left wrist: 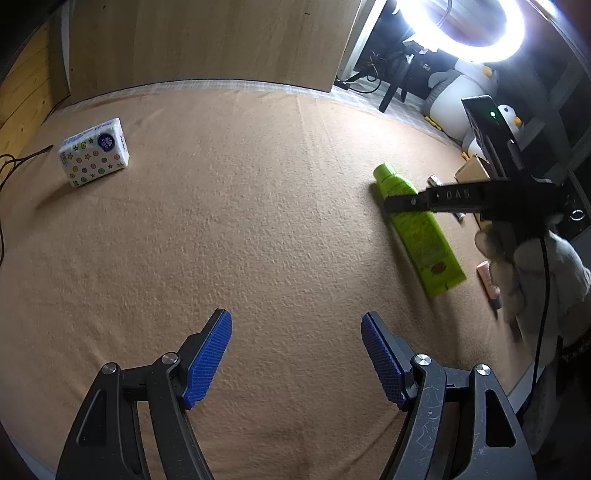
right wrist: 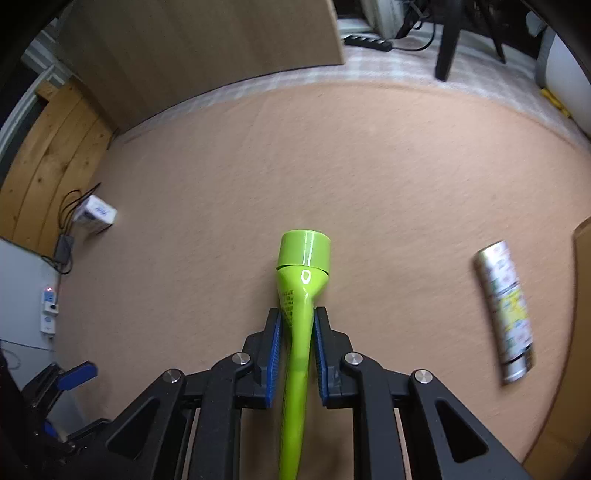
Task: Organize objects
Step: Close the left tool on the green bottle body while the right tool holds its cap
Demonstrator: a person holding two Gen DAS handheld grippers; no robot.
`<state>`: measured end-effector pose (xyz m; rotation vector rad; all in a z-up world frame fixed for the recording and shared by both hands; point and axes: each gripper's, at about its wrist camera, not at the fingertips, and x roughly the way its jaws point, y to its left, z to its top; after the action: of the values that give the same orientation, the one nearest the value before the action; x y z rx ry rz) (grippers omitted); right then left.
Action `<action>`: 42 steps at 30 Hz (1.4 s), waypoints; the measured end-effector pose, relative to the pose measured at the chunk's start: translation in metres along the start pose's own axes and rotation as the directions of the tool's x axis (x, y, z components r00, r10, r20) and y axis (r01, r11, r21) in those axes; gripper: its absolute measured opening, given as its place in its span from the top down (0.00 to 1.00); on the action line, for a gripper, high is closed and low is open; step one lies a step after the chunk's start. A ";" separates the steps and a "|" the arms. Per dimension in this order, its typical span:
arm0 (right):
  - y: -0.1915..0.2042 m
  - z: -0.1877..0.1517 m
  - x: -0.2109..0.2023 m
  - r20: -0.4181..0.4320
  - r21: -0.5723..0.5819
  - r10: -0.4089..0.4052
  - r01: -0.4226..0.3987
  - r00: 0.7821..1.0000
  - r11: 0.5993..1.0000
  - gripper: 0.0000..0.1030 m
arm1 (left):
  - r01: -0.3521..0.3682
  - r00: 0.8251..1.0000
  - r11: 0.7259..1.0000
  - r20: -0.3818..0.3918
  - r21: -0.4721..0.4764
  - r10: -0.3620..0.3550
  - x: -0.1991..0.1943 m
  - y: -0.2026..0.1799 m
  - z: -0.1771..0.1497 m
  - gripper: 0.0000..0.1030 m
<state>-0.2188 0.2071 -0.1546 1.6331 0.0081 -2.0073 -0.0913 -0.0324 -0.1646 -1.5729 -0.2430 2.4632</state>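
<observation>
Clamping the flattened body of a lime-green tube, the right gripper has its 2 blue pads pressed on either side of it, and the tube's round cap points away over the peach-coloured cloth. In the left wrist view the same tube lies toward the right side of the cloth, with the black frame of the right gripper across its upper part and a gloved hand behind it. The left gripper hangs over bare cloth in the near middle, its fingers well apart with nothing between them. Right of the green tube lies a silver printed tube, blurred, apart from it. A small pink tube lies just beside the gloved hand. Far left on the cloth stands a tissue pack printed with stars and smiley faces. Beyond the cloth's far edge rises a wooden panel, and far right are a ring light and penguin plush toys.
</observation>
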 end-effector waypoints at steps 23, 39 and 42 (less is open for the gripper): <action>0.024 -0.057 0.004 -0.002 0.107 0.195 -0.193 0.981 0.975 0.86 | 0.173 0.980 0.984 -0.104 0.040 -0.168 0.030 -0.046 -0.014 0.26; 0.015 -0.063 -0.010 0.047 0.158 0.242 -0.246 0.969 0.956 0.86 | 0.269 0.953 0.963 -0.153 0.020 -0.263 0.045 -0.068 -0.017 0.26; 0.014 -0.064 -0.011 0.054 0.168 0.252 -0.258 0.966 0.951 0.86 | 0.293 0.946 0.956 -0.149 0.007 -0.289 0.045 -0.066 -0.015 0.26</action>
<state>-0.1545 0.2212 -0.1571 1.6131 -0.3818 -1.8761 -0.0905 0.0429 -0.1933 -1.5705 -0.3834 2.1091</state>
